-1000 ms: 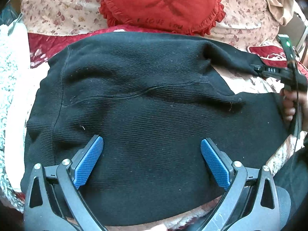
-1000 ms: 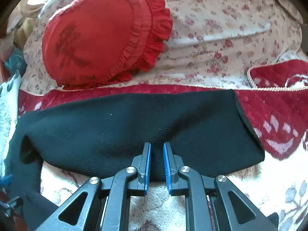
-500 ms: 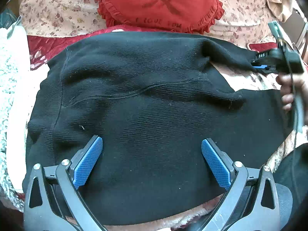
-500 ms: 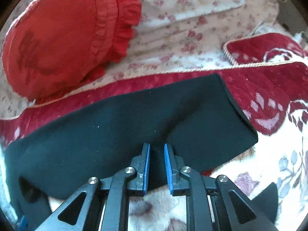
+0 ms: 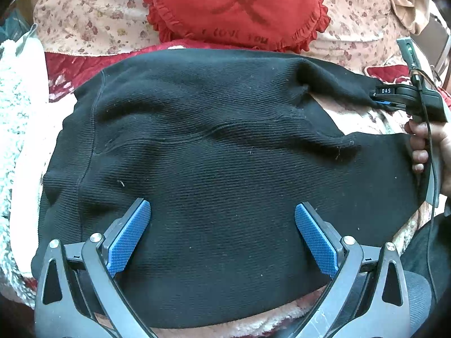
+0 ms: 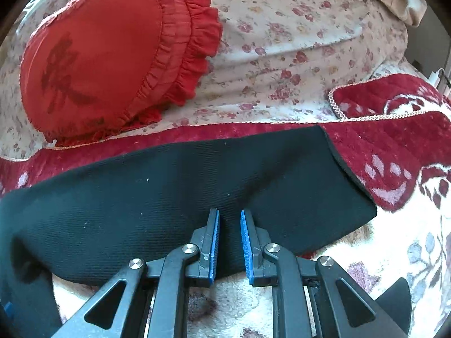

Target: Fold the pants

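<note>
Black knit pants (image 5: 220, 169) lie spread on a bed, waist part filling the left wrist view. My left gripper (image 5: 222, 214) is open, its blue pads wide apart just above the fabric near the front edge. One pant leg (image 6: 183, 191) stretches across the right wrist view, its cuff end at the right. My right gripper (image 6: 229, 219) is shut on the near edge of that leg, fabric pinched between its blue pads. The right gripper also shows in the left wrist view (image 5: 394, 98), at the far right on the leg.
A red ruffled heart cushion (image 5: 236, 8) lies behind the pants, also in the right wrist view (image 6: 112, 56). A floral sheet (image 6: 296, 42) and a red and white patterned blanket (image 6: 394, 155) cover the bed. A white fluffy blanket (image 5: 14, 112) lies at the left.
My right gripper lifted and swung with the leg's edge, then came back down and left. The left gripper has stayed open in place.
</note>
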Tool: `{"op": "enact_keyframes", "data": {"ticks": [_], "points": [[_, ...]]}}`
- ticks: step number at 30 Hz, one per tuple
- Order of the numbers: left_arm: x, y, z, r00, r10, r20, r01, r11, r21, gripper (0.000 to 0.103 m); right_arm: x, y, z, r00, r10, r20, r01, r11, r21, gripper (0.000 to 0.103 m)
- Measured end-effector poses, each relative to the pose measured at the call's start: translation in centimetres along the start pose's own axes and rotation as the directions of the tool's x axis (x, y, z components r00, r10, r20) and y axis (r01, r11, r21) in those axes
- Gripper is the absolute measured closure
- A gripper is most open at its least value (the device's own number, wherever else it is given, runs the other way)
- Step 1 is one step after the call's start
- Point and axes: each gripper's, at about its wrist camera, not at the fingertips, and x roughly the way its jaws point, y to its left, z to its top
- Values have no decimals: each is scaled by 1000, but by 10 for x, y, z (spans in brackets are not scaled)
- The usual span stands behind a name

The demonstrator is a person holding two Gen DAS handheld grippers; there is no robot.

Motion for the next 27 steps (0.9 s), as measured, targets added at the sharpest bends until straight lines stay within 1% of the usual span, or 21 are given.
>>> {"op": "enact_keyframes", "data": {"ticks": [12, 17, 27], "points": [[-2, 2, -2, 999, 0, 36, 1, 1000, -20, 1, 1, 1, 0, 1000, -6, 7, 7, 1000, -18, 89], [-2, 1, -1, 999, 10, 42, -9, 1000, -29, 1, 1, 1, 0, 1000, -7, 7, 7, 1000, -19, 89], [-2, 1, -3, 999, 4, 51, -2, 1000, -30, 1, 0, 1, 0, 1000, -5, 8, 5, 1000, -17, 89]]}}
